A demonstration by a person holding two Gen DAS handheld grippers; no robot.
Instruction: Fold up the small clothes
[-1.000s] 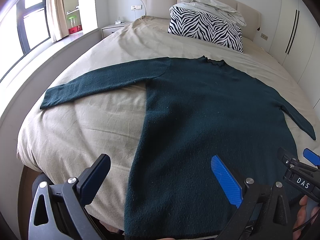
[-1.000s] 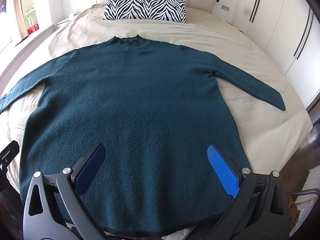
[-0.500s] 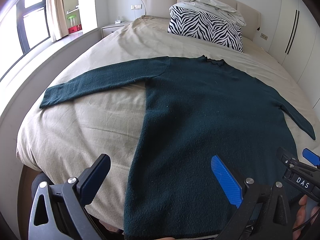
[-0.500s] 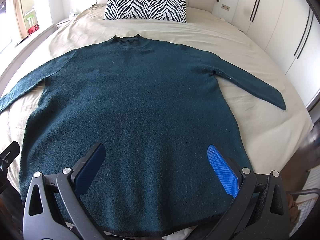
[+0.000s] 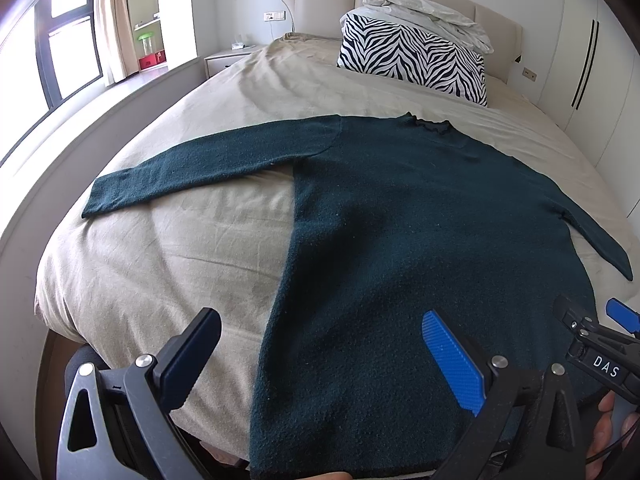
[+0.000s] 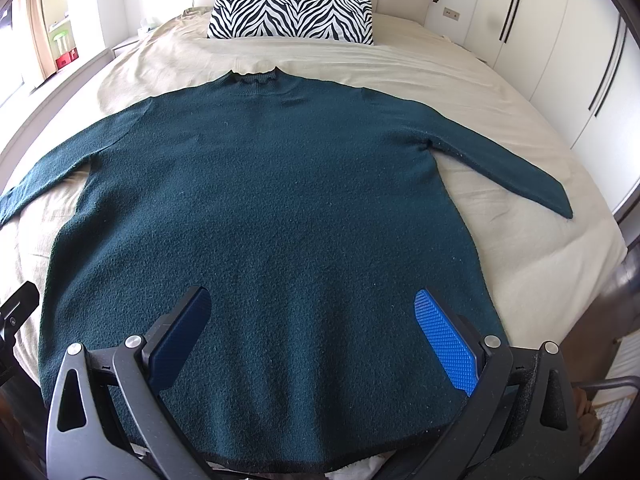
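A dark teal knitted long-sleeved sweater (image 6: 272, 208) lies flat on the beige-sheeted bed (image 6: 500, 92), sleeves spread, nothing folded yet. The left hand-held gripper (image 5: 316, 354) and right hand-held gripper (image 6: 312, 328) hover released near its hem. Next, judging so, each must pinch a sleeve and bring it inward.

Dark green sweater (image 6: 280, 208) flat on beige bed (image 6: 532, 256), sleeves spread, zebra pillow (image 6: 292, 14) far, right gripper (image 6: 310, 336) wide apart near hem
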